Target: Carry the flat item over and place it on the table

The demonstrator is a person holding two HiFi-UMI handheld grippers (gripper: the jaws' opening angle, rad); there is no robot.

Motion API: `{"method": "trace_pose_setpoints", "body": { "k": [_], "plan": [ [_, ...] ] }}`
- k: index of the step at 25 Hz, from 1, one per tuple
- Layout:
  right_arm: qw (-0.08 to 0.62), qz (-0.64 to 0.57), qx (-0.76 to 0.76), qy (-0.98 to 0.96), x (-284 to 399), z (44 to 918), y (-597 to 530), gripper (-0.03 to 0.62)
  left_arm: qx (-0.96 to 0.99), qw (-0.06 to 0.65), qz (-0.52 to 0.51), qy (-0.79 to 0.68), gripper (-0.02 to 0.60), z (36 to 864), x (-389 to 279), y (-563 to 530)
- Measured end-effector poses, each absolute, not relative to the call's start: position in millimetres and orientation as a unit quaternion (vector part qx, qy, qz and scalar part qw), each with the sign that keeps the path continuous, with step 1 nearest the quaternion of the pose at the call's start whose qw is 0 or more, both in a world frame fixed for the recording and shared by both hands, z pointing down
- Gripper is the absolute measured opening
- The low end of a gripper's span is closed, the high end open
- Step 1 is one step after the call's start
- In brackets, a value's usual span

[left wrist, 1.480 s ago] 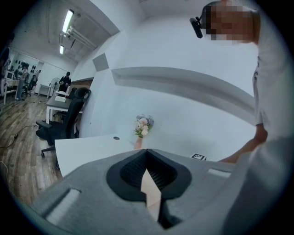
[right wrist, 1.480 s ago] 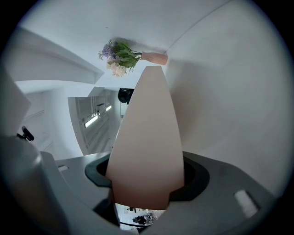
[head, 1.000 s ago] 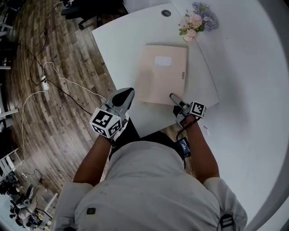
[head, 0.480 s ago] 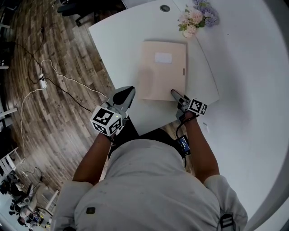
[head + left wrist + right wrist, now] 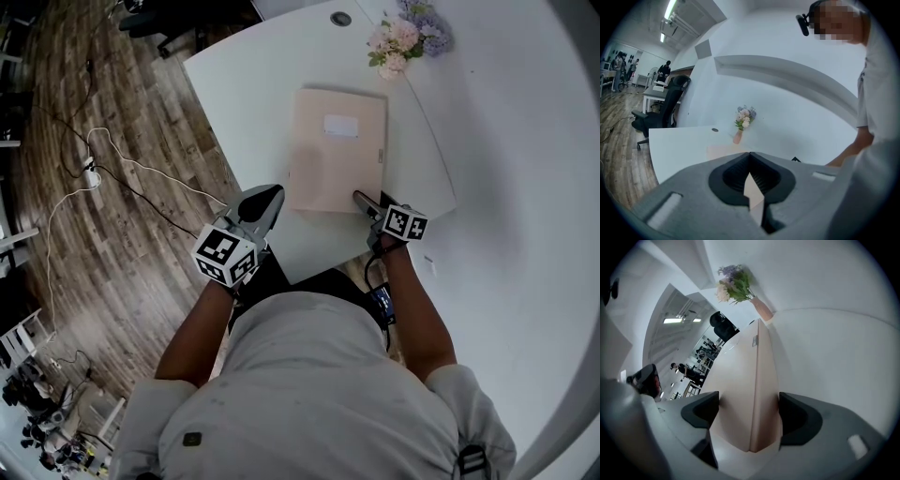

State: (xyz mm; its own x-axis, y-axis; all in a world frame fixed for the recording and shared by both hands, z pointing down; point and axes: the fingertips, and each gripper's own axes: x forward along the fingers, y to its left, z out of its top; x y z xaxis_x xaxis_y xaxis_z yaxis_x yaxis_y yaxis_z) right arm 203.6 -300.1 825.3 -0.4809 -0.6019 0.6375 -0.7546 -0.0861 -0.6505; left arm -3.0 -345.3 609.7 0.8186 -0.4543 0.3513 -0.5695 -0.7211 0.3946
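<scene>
In the head view, the beige folder [image 5: 337, 155] lay flat on the white bench [image 5: 244, 84], nearer its right edge, between the flowers [image 5: 405, 36] at the far edge and the near edge. The right claw [image 5: 361, 200] sat at the folder's near right corner. The left claw [image 5: 267, 199] hung off the bench's near edge, apart from the folder.

The left gripper view showed what the head view could not: that claw's jaws were together with nothing between them, and the folder was only a pale strip beyond.

The right gripper view gave the folder's thickness. Its corner stood between jaws that had just been opening, and the pads looked to be off it.

The folder looked light, stiff and smooth-faced, likely to slip in a weak pinch. A thick edge or corner looked the best hold.
</scene>
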Motion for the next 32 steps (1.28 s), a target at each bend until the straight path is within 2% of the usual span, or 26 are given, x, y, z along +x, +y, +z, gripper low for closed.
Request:
{"method": "trace_pose_setpoints", "body": {
  "k": [6,13,21,25,32],
  "plan": [
    [0.124,0.494,0.514,-0.69,206.6,819.6,-305.0,0.397,0.92,0.244,0.112,-0.284,0.0,605.1,-1.7,-341.8],
    [0.189,0.409,0.511,-0.732,207.4,783.3,-308.5,0.334,0.922,0.225,0.1,-0.299,0.0,586.9,-1.8,-327.3],
    [0.184,0.323,0.499,-0.783,197.3,706.7,-307.6,0.248,0.923,0.196,0.08,-0.323,0.0,550.7,0.3,-304.9],
    [0.15,0.28,0.489,-0.813,191.2,653.5,-304.0,0.171,0.926,0.173,0.065,-0.329,0.0,528.9,5.3,-293.3],
    [0.115,0.201,0.482,-0.845,188.7,573.7,-286.2,0.082,0.926,0.139,0.042,-0.348,0.0,493.9,10.6,-273.7]
  ]
}}
